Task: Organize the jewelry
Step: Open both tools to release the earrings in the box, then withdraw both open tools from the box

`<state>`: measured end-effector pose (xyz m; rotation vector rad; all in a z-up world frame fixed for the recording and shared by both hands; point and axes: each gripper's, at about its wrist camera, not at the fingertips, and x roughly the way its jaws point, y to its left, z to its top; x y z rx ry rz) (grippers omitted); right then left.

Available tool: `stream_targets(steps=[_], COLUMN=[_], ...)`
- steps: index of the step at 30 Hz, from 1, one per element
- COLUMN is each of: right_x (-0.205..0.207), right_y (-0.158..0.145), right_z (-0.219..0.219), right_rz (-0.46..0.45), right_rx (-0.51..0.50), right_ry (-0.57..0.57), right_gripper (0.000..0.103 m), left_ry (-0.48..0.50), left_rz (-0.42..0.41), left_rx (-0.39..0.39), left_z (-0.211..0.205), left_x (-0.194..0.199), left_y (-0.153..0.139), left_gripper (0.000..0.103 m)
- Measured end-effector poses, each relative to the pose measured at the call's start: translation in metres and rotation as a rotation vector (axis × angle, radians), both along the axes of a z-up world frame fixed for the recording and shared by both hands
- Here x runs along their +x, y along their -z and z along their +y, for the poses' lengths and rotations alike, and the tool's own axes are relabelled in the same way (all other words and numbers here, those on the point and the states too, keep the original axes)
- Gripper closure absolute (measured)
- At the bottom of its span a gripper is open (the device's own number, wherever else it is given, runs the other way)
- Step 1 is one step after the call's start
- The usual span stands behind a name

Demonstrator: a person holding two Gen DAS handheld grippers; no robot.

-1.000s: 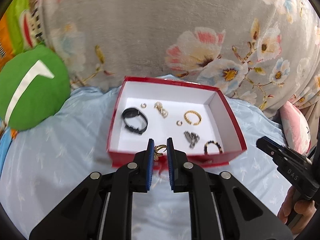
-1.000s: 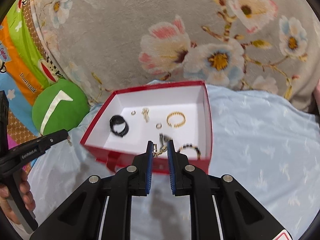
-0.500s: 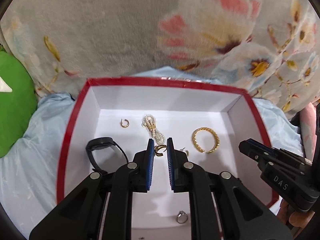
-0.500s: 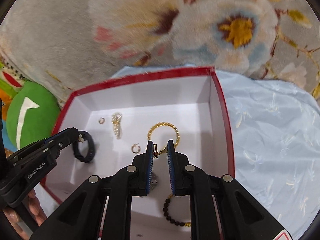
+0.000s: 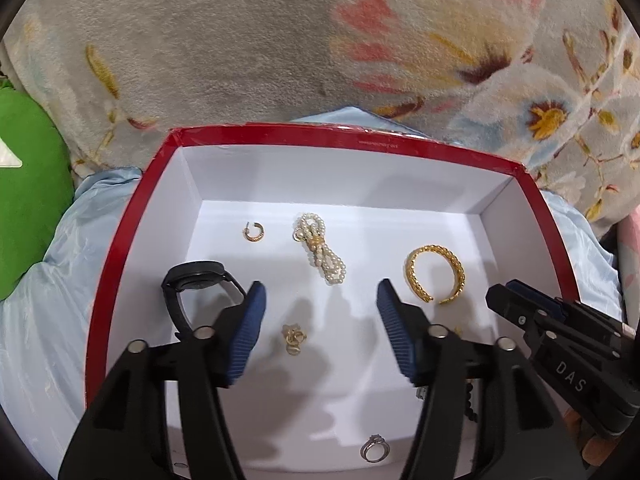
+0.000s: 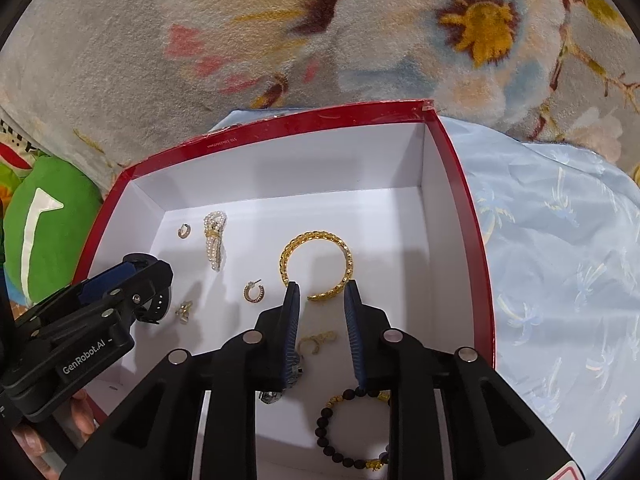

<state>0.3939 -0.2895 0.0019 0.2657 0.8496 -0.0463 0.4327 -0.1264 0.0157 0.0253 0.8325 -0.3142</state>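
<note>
A red box with a white inside (image 5: 120,264) (image 6: 476,248) holds jewelry. My left gripper (image 5: 318,300) is open above a small gold earring (image 5: 294,338) lying on the box floor. My right gripper (image 6: 322,292) is open above another small gold piece (image 6: 316,342). Also in the box lie a gold bangle (image 5: 434,274) (image 6: 316,264), a pearl piece (image 5: 320,252) (image 6: 214,244), a black watch (image 5: 192,284), gold hoop earrings (image 5: 254,232) (image 6: 254,292), a silver ring (image 5: 374,448) and a black bead bracelet (image 6: 344,432).
The box sits on pale blue cloth (image 6: 560,260). A grey floral blanket (image 5: 280,40) rises behind it. A green cushion (image 5: 28,200) (image 6: 44,224) lies at the left. The right gripper shows at the right edge of the left wrist view (image 5: 560,340).
Both grippers moved forward over the box and opened. The gold earring dropped from my left gripper and the gold piece from my right; both now lie on the box floor.
</note>
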Motion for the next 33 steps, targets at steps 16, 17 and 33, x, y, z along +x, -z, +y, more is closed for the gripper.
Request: stream_targets(steps=[16,17,33], right_x=[-0.06,-0.071,-0.239], right_y=[-0.048,-0.054,-0.064], right_z=[-0.003,-0.002,0.059], right_rz=[-0.153,-0.173,-0.31], right_rx=[-0.04,-0.045,-0.16], right_ry=[0.017,0.018,0.077], right_gripper=[0.054,0.052,0.017], left_ry=[-0.033,-0.042,-0.16], left_rz=[-0.142,-0.162,-0.244], left_rx=[-0.019,-0.013,0.085], left_z=[0.046,0.054,0.1], left_x=[-0.057,-0.069,-0.214], left_y=[-0.053,-0.06,-0.058], left_gripper=[0.031,0.029,0.009])
